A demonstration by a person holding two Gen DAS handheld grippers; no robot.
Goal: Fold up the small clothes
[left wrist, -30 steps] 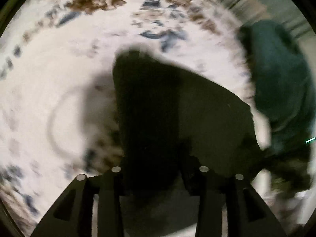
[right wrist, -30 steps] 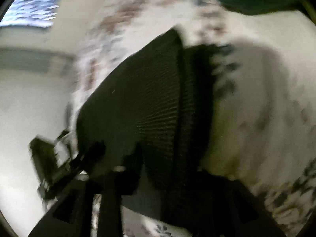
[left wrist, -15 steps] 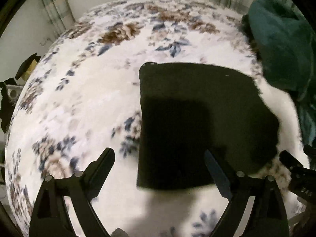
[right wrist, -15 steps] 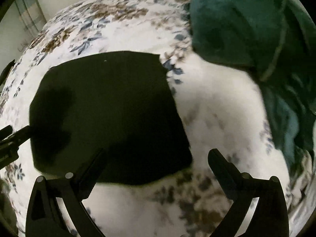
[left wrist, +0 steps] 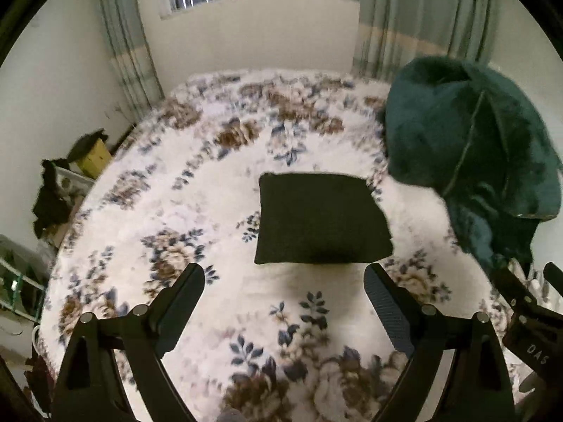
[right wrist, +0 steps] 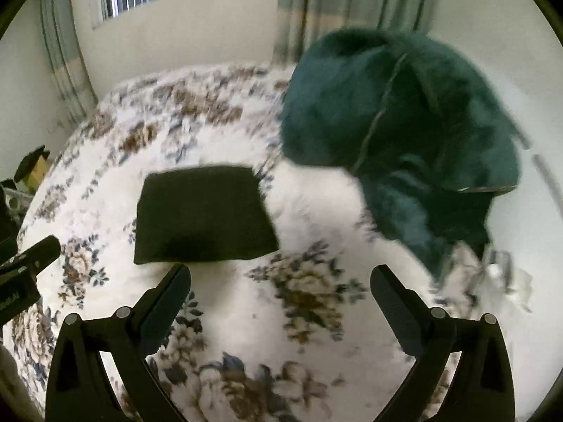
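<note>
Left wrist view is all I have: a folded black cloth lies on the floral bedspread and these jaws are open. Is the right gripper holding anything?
Observer: No. The right gripper has its jaws wide open, with only floral bedspread between them.
Reviewer: Is it touching the cloth?
Observer: It does not appear to be. The black cloth lies ahead and to the left, outside the jaws.
Reviewer: Anything beside the green blanket that I can't make out?
Observer: A pale crumpled item lies at the near edge of the green blanket. It is too blurred to identify.
</note>
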